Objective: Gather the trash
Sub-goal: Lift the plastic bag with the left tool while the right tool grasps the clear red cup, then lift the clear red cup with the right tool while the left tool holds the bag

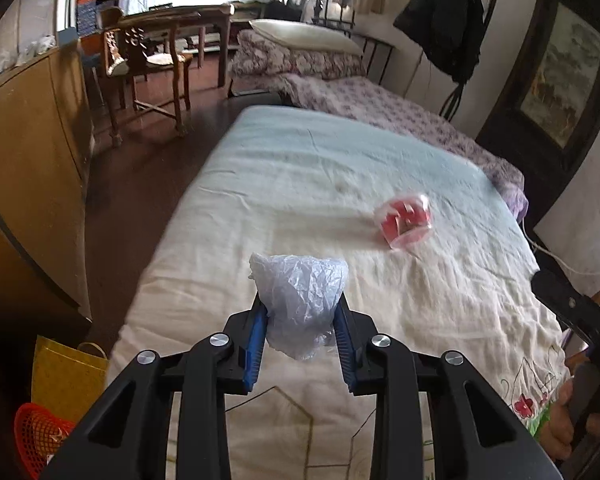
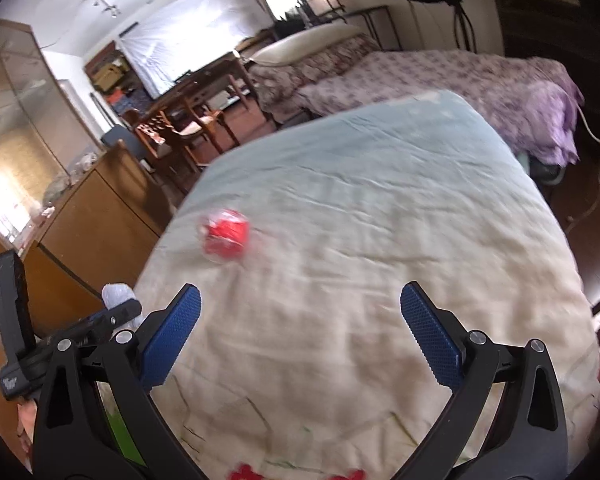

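Between the blue pads of the left gripper [image 1: 300,312]: crumpled clear plastic bag [image 1: 300,300], pinched from both sides and held above the bed [image 1: 300,184]. Off to the right and farther out on the bedding, well apart from the bag: small clear plastic cup with red inside [image 1: 404,222], lying tipped on its side. At the right edge of that view, dark body of the other tool with a hand [image 1: 558,432] wrapped around its handle.

Right gripper [image 2: 300,320] spread wide, nothing between the pads, hovering over the cream sheet; same red cup to its far left.

Underneath: wrinkled cream sheet with a stitched flower and line pattern at the near end, fading to pale blue at the far end. Beyond the far end, a second bed with purple floral cover [image 1: 400,112] and a cream pillow [image 1: 304,34] at its head.

Left of the bed: dark wooden floor [image 1: 148,152], wooden cabinet [image 1: 32,160], yellow paper bag [image 1: 66,376] and red mesh basket [image 1: 36,436] near the bottom corner. Farther back: carved wooden chair [image 1: 148,64] at a table [image 1: 188,16], bright window behind. On the right wall: dark coat hanging [image 1: 444,16] and framed picture [image 1: 560,76].
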Demonstrator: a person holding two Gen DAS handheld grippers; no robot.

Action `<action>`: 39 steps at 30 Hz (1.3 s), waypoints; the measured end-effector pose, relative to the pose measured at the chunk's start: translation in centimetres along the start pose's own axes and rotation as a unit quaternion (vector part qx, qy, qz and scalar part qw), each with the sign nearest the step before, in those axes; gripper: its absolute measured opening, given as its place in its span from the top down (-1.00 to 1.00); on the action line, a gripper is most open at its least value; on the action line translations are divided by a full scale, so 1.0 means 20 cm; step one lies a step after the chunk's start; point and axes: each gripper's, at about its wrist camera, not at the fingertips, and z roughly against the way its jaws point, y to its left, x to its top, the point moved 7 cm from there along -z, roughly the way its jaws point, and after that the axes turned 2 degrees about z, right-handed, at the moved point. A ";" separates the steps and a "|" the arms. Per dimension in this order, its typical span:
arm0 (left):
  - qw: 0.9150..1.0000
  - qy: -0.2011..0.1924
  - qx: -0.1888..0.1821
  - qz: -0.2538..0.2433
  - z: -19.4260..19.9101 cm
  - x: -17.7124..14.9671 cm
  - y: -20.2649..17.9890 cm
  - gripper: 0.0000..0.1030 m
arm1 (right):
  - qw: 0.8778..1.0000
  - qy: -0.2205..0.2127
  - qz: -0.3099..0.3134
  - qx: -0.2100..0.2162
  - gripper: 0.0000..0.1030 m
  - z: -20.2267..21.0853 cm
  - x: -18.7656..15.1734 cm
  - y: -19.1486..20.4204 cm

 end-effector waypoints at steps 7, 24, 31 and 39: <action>0.999 -0.008 -0.014 0.029 0.06 0.02 0.10 0.39 | 0.998 0.001 0.061 0.003 -0.80 -0.23 0.11 0.27; 0.999 0.002 -0.044 0.031 0.07 0.00 0.06 0.39 | 0.997 0.029 0.066 -0.011 -0.78 -0.53 0.10 0.37; 0.999 0.010 -0.031 0.025 0.03 -0.02 0.07 0.39 | 0.997 0.016 0.073 -0.018 -0.11 -0.50 0.12 0.37; 1.000 0.001 -0.016 0.011 0.02 -0.01 0.06 0.39 | 0.998 -0.020 0.052 0.006 -0.11 -0.15 0.10 0.32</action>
